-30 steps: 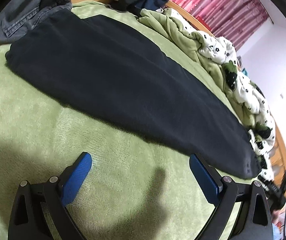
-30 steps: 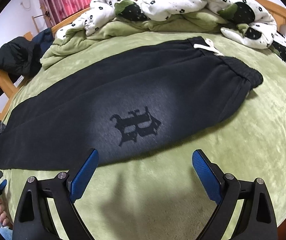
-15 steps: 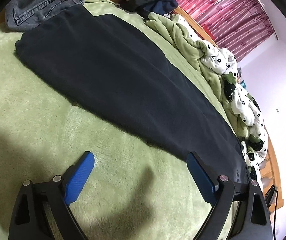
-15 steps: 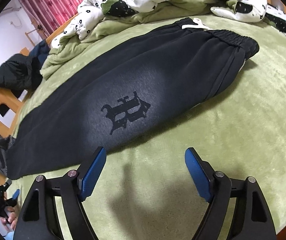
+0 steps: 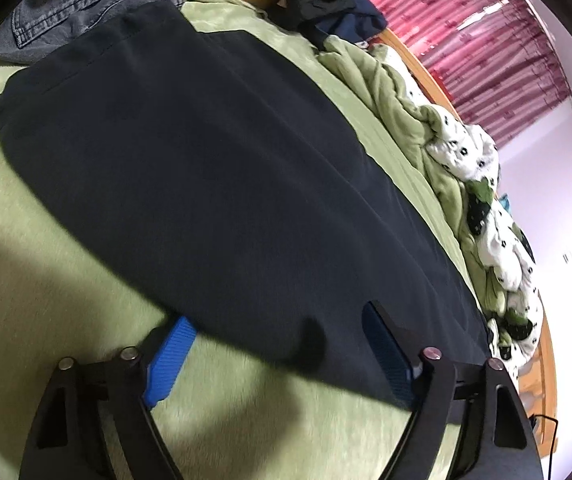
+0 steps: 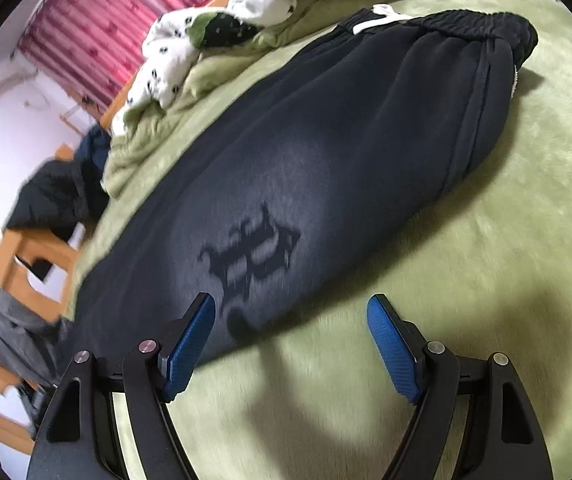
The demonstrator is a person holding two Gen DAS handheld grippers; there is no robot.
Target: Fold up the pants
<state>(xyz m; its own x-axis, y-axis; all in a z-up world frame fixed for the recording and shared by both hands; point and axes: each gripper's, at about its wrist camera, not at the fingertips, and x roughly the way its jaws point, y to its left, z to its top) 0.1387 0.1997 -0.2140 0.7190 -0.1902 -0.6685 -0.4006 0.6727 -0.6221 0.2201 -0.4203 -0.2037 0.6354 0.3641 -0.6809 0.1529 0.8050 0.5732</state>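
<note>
The black pants [image 5: 213,184] are laid flat on the green blanket [image 6: 486,280]. Both the left gripper [image 5: 277,344] and right gripper [image 6: 290,332] are held wide apart, empty, at the pants' near edge.

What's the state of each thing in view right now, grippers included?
left gripper: open, at the near edge of the pants, nothing held
right gripper: open, at the near edge by the printed letter, nothing held
black pants: laid out lengthwise on the green bedspread, legs stacked, not yet folded across
drawstring: loose at the waistband
quilt: bunched up at the far side of the bed
jeans: crumpled beside the pants' cuff end
</note>
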